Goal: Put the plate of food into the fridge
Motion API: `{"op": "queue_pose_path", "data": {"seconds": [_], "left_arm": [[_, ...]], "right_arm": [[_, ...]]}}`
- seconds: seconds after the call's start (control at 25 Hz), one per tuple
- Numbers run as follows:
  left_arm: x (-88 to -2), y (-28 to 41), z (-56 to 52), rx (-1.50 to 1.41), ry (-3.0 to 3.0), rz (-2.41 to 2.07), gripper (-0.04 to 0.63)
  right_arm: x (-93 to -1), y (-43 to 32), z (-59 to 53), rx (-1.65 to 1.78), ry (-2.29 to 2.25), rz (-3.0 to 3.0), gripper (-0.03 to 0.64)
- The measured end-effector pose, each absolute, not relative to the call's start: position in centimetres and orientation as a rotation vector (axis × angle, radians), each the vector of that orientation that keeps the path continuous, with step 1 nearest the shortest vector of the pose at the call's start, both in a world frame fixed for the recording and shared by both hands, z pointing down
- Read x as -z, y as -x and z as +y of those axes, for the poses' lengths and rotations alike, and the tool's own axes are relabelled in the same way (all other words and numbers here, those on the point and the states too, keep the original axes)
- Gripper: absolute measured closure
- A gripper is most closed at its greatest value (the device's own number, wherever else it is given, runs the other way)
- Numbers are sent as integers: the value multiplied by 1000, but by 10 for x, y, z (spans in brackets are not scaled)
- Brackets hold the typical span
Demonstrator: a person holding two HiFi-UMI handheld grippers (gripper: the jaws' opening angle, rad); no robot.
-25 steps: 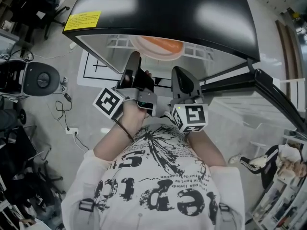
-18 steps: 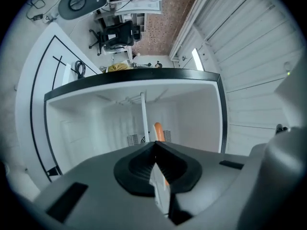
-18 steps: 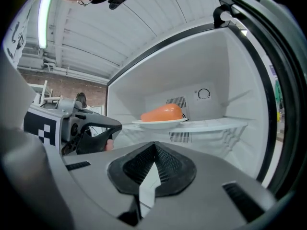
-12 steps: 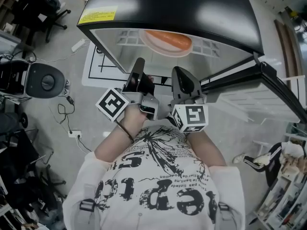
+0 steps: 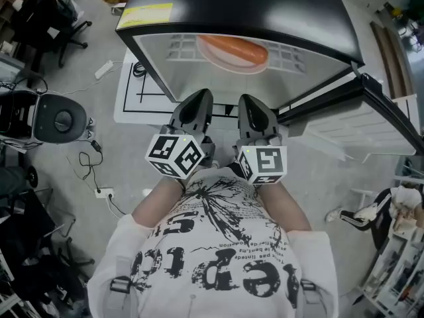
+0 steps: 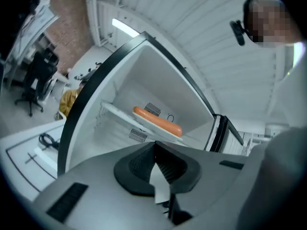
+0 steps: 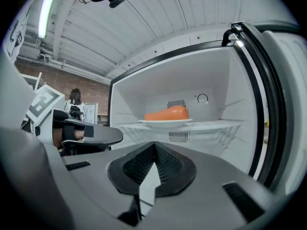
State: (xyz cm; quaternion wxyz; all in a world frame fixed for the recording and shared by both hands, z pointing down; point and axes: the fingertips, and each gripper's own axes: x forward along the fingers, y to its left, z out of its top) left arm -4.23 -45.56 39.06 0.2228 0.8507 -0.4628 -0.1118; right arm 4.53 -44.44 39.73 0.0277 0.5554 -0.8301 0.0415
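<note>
The white round plate with a long orange sausage sits on the white wire shelf inside the open black-topped fridge, far from both grippers. The sausage's long axis runs left to right across the shelf, parallel to the fridge's open front.

The left gripper and right gripper are held side by side near the person's chest, pointing at the fridge. Each claw is closed, pads meeting, with nothing between them.

A second ago the left gripper was rolled onto its side with its claw apart. Now it lies level beside the right one, marker cube up. The plate has stayed on its shelf.
</note>
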Motion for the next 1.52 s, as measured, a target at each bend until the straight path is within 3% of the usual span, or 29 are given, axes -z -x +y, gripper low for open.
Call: {"op": "queue_pose_path", "data": {"seconds": [0.48,1.52], "left_arm": [[-384,35,-446,-66,-2703,-1476,588],[-367,26,-433,-1,-2786,-1398,588]], "right_arm": [[-402,-37,-441,-96,-1733,-2561,615],[-393,-36,-435,-13,-1729,-2547,615]]}}
